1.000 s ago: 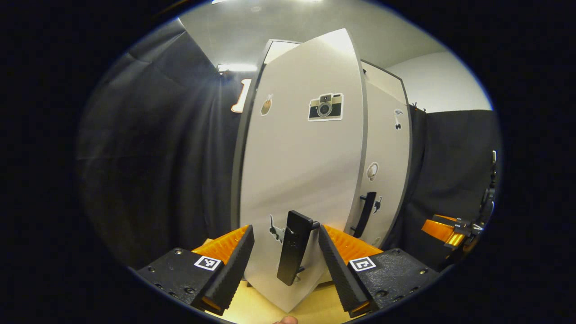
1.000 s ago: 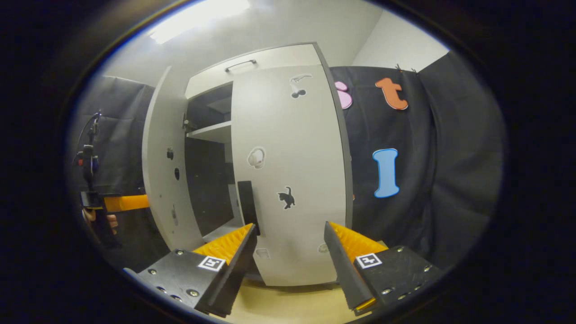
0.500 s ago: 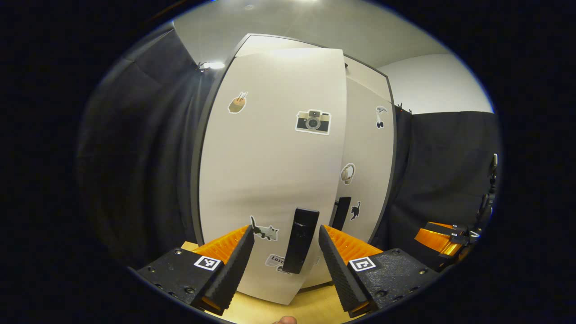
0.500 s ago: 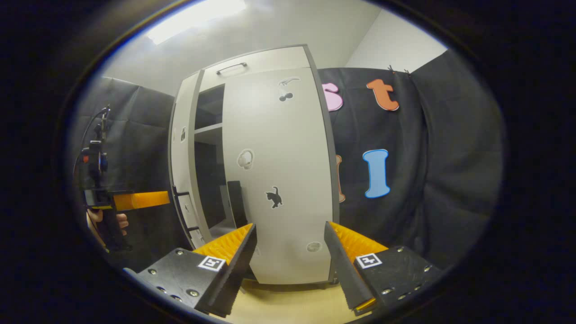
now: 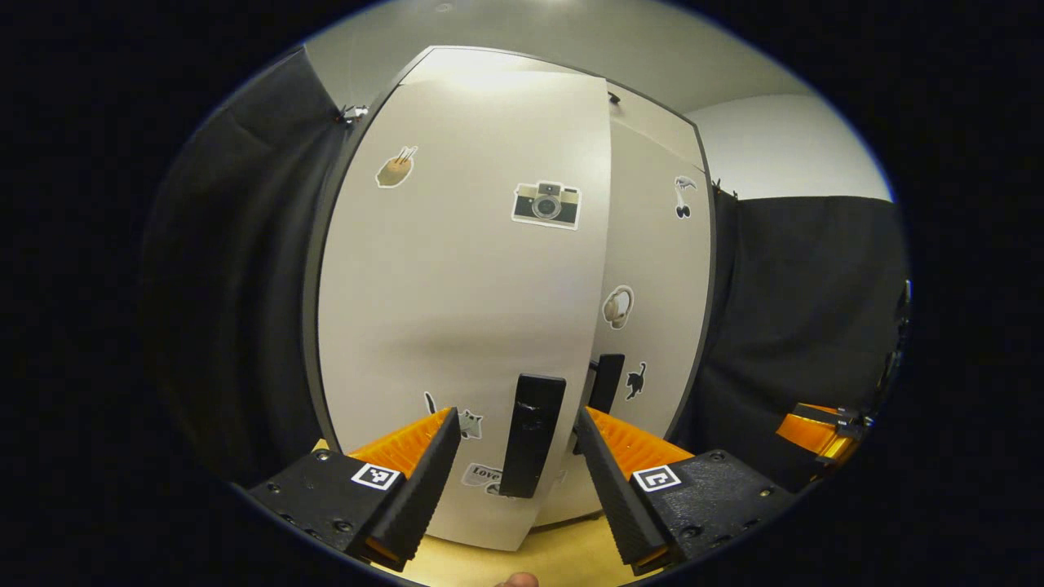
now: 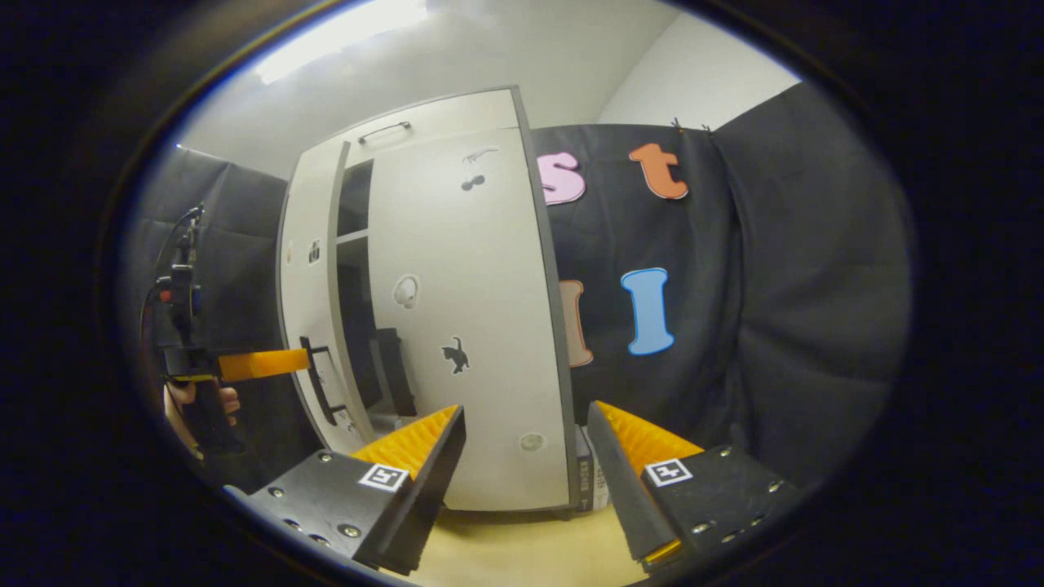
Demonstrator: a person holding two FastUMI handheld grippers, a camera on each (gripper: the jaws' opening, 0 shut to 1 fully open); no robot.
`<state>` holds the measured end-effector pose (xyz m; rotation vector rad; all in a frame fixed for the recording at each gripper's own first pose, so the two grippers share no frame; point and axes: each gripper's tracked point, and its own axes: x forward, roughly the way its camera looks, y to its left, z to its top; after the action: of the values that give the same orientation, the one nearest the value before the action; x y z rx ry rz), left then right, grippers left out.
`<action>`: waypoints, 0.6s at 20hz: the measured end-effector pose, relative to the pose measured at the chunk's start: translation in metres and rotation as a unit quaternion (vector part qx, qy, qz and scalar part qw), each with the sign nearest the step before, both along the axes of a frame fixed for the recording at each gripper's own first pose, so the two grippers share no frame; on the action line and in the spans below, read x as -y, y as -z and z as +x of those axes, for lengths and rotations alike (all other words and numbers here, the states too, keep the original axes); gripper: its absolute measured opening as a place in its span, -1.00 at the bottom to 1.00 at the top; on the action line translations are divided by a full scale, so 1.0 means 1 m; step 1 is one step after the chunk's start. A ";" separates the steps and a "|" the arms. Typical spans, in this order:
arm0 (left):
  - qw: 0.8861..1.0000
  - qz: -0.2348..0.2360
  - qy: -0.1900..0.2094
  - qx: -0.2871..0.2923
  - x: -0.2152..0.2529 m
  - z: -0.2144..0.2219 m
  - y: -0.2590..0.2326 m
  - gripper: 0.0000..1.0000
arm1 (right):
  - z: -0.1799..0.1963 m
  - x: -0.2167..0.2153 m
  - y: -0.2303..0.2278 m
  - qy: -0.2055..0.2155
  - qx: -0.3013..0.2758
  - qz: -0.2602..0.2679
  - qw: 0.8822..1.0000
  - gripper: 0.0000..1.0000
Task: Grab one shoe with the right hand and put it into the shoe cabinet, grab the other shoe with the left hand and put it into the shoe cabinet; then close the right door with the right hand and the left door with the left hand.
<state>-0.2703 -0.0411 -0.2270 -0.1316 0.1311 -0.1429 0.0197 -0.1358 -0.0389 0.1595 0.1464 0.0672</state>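
Cabinet doors are nearly together: we see the left door (image 5: pixel 457 310) a narrow gap short of shut, its upright black handle (image 5: pixel 530 436) standing straight ahead between our left gripper (image 5: pixel 514 456) fingers, long axis vertical. Those fingers are spread wide, gripping nothing. The right door (image 6: pixel 465 326) sits closed against the shoe cabinet (image 6: pixel 444 118). Our right gripper (image 6: pixel 526 456), fingers likewise apart and empty, hangs off to the side, so the left is nearer.
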 end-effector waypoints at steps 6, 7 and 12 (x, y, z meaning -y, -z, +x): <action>1.000 0.010 0.001 -0.003 0.005 0.016 0.009 0.77 | -0.001 0.006 0.003 0.009 -0.002 0.002 1.000 0.80; 1.000 0.010 0.000 -0.004 0.006 0.018 0.010 0.77 | 0.001 0.006 0.004 0.009 -0.003 0.001 1.000 0.73; 1.000 0.004 0.000 -0.010 0.009 0.017 0.014 0.77 | 0.007 0.001 -0.001 0.002 0.003 -0.003 1.000 0.73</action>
<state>-0.2530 -0.0503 -0.2407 -0.1259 0.1516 -0.1411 0.0264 -0.1369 -0.0377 0.1529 0.1402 0.0625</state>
